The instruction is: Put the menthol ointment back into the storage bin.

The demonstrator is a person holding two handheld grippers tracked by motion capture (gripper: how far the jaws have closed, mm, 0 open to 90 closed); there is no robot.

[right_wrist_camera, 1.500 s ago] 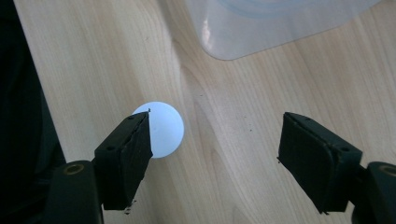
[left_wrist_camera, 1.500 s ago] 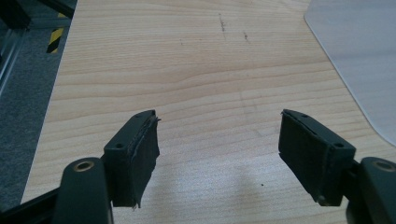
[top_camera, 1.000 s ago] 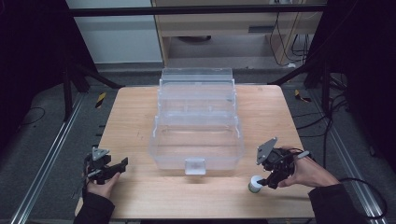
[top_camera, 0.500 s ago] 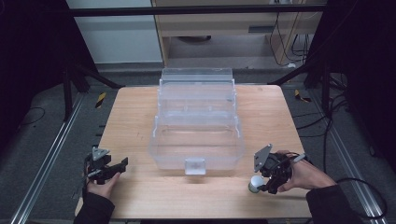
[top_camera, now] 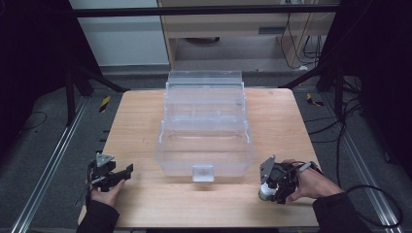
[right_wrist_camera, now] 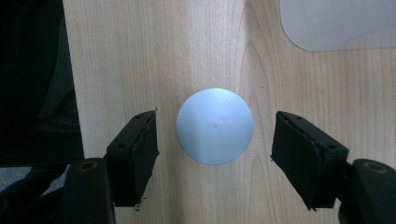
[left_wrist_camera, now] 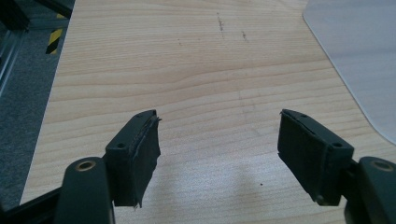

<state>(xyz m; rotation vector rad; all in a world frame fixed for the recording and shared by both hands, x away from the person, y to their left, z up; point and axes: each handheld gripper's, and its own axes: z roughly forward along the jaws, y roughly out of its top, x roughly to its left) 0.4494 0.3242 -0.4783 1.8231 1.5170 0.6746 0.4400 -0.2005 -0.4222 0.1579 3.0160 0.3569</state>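
Right tongs point(right_wrist_camera: 215, 135) are held spread around a round grey-capped container point(right_wrist_camera: 215, 126), near right of worktop point(top_camera: 145, 121). Left tongs point(left_wrist_camera: 219, 154) are held spread, near left, beside clear bin point(top_camera: 205, 145).

A pale wooden table point(top_camera: 141, 121) carries a clear plastic box point(top_camera: 204, 145) at its middle, stepped in three tiers toward the far edge, with a small latch point(top_camera: 202, 173) on its near wall. A small round container with a silver top point(top_camera: 266, 193) stands near the near right corner, apart from the box. On the grey floor point(top_camera: 43, 136) lie yellow-and-black striped pieces point(top_camera: 104, 103) beside the far corners and black cables point(top_camera: 347, 116) off the right edge.
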